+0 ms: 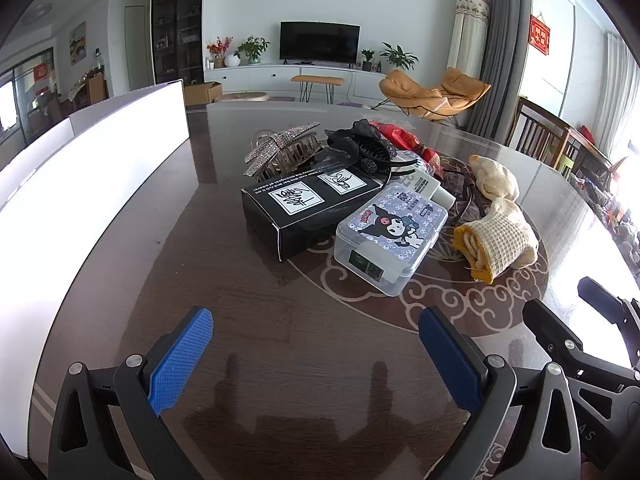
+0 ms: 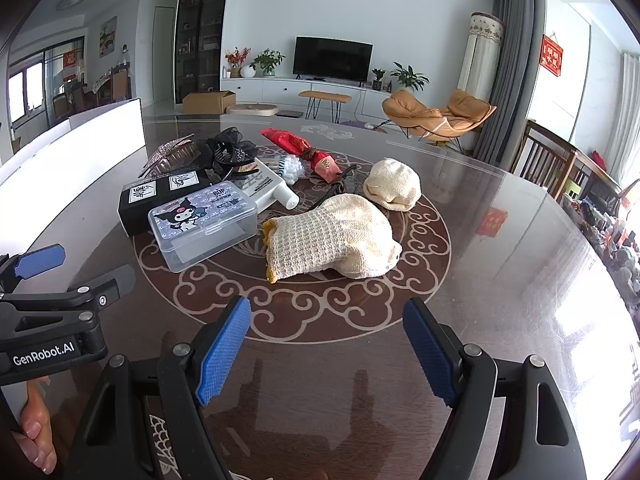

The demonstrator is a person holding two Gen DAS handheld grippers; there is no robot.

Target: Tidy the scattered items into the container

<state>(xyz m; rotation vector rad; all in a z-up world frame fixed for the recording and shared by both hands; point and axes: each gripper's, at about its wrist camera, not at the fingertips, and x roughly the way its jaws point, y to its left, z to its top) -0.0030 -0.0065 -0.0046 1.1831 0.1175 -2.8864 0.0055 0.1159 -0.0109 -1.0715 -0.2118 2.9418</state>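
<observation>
A pile of items lies on the dark table: a black box (image 1: 308, 208) (image 2: 160, 196), a clear plastic case with a cartoon label (image 1: 390, 236) (image 2: 204, 222), a rhinestone hair claw (image 1: 280, 150) (image 2: 172, 156), a black bow clip (image 1: 360, 146) (image 2: 232, 150), a white tube (image 2: 272, 192), a red packet (image 2: 300, 148) and two cream knitted cloths (image 2: 332, 236) (image 2: 394, 190). The white container (image 1: 80, 184) (image 2: 68, 160) stands at the left. My left gripper (image 1: 316, 344) is open and empty, short of the pile. My right gripper (image 2: 326, 344) is open and empty before the nearer cloth.
The table (image 2: 500, 280) has a round scroll pattern under glass. Wooden chairs (image 2: 548, 160) stand at its right edge. A TV (image 2: 332, 58), a cabinet and an orange lounge chair (image 2: 436, 116) are far behind. A hand (image 2: 36, 436) holds the left gripper's handle.
</observation>
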